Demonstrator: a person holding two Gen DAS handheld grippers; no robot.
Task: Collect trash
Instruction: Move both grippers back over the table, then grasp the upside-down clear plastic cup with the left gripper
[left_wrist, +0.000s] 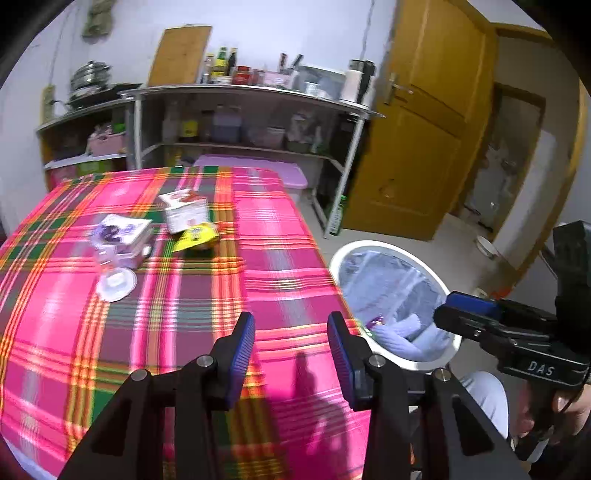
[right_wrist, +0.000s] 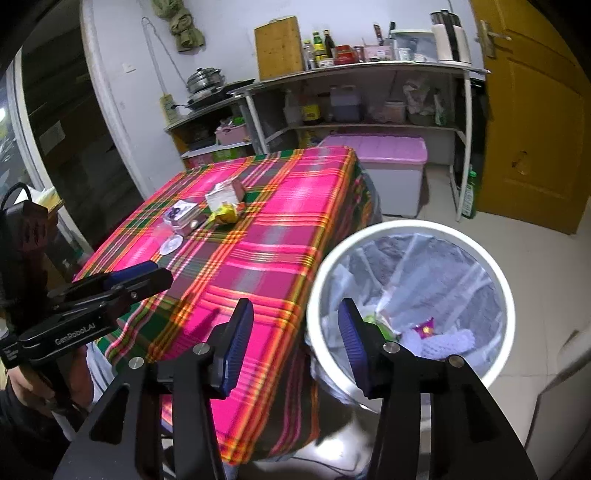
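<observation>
On the pink plaid tablecloth (left_wrist: 280, 266) lie a purple-and-white box (left_wrist: 122, 236), a clear round lid (left_wrist: 116, 284), a white carton (left_wrist: 184, 214) and a yellow packet (left_wrist: 197, 238). The same group shows in the right wrist view, with the purple-and-white box (right_wrist: 183, 218) and the yellow packet (right_wrist: 225, 214). My left gripper (left_wrist: 291, 319) hangs open over the cloth's near part with nothing between its fingers. My right gripper (right_wrist: 295, 306) is open and empty between the table's edge and the white-rimmed bin (right_wrist: 369, 236). Inside the bin lie a purple wrapper (right_wrist: 424, 326) and pale crumpled pieces.
The bin (left_wrist: 343, 254) stands on the tiled floor to the right of the table. Behind are a metal shelf rack (right_wrist: 369, 66) with bottles, a pink-lidded storage box (right_wrist: 380, 151), a green bottle (right_wrist: 469, 192) and a yellow door (right_wrist: 535, 129). A hand (left_wrist: 569, 406) holds the right gripper's handle.
</observation>
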